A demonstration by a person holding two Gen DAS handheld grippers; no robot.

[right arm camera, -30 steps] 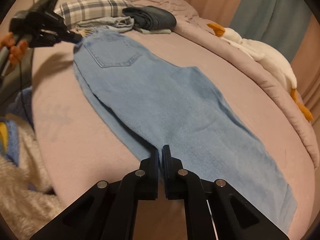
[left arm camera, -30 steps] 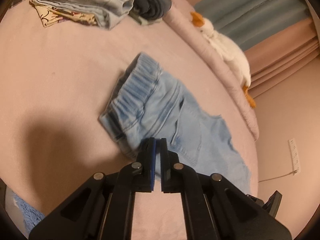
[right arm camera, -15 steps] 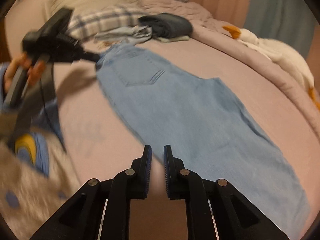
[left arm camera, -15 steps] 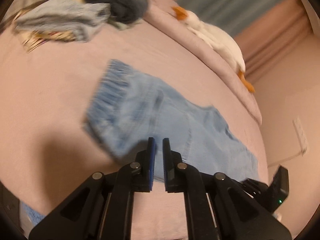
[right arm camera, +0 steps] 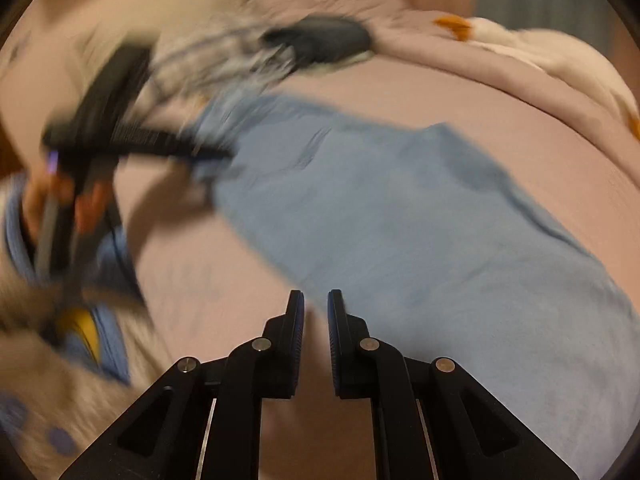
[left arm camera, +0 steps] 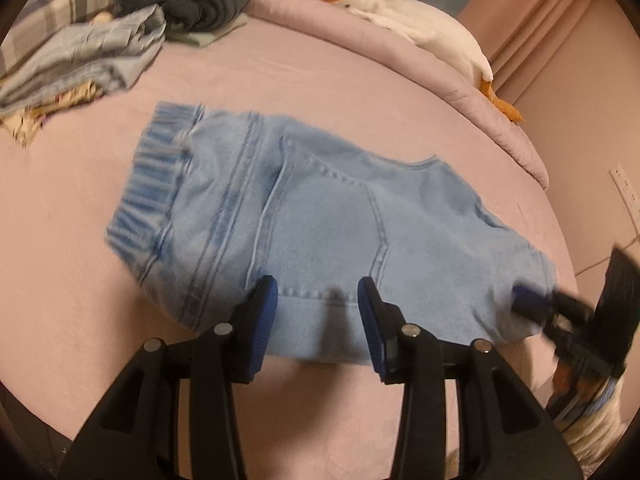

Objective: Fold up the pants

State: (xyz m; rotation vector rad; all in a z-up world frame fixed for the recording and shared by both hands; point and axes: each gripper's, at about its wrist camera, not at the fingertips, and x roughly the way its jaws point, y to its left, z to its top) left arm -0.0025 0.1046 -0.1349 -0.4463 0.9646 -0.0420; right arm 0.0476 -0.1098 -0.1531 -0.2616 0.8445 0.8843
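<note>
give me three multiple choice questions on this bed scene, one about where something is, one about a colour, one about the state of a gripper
1. Where does the plush goose lie?
A. on the jeans
B. along the far edge of the bed, on the rolled quilt
C. under the clothes pile

2. What colour are the jeans?
A. light blue
B. black
C. olive green

3. How does the left gripper stand?
A. shut on the waistband
B. out of view
C. open, fingers spread at the jeans' near edge

Answers:
1 B, the goose stretches along the quilt behind the jeans.
2 A, pale washed denim shows in both views.
3 C, a wide gap with denim visible between the blue pads.
</note>
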